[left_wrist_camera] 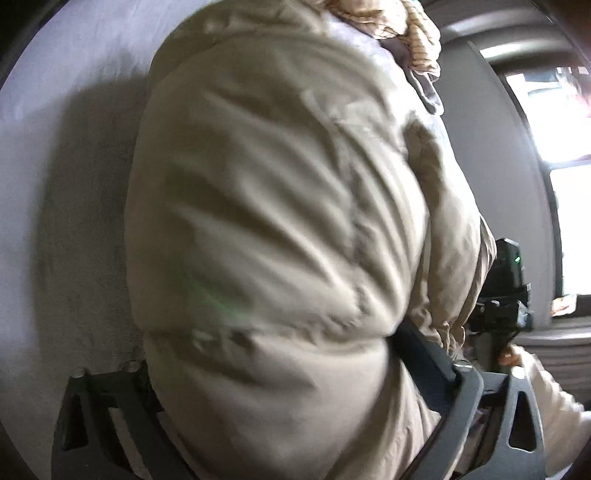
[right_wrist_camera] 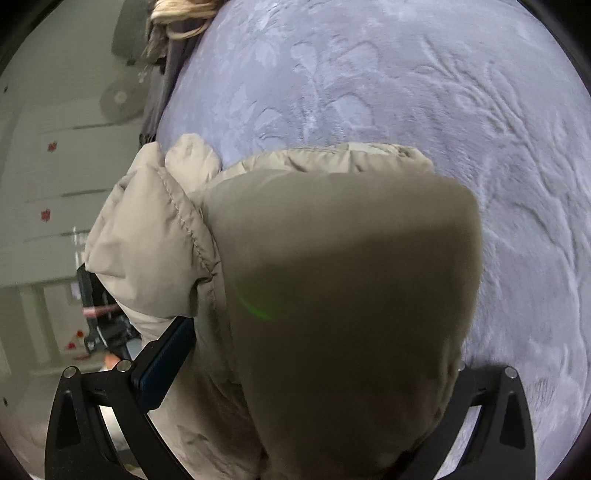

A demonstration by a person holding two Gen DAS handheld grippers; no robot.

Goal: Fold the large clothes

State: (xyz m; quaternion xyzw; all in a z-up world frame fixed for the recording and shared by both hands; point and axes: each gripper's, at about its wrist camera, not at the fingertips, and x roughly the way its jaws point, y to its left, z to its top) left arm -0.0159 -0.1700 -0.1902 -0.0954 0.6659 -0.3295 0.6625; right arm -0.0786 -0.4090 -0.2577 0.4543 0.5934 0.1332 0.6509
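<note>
In the left wrist view, the left gripper (left_wrist_camera: 280, 424) is reaching forward with its fingers (left_wrist_camera: 513, 417) spread wide, and the beige puffer jacket (left_wrist_camera: 280, 221) is bulging up between them, filling the gap and hiding the fingertips; whether the pads are pressing on it cannot be told. In the right wrist view, the right gripper (right_wrist_camera: 295, 417) is likewise standing wide, its fingers (right_wrist_camera: 110, 413) flanking a smooth padded fold of the same jacket, which is lying between them and spilling out past the left finger. Beyond the fingers, the jacket is resting on a bed covered with a lavender floral-embossed blanket (right_wrist_camera: 406, 81). At the far edge of the bed, a pile of striped and grey clothes (left_wrist_camera: 406, 26) is lying.
</note>
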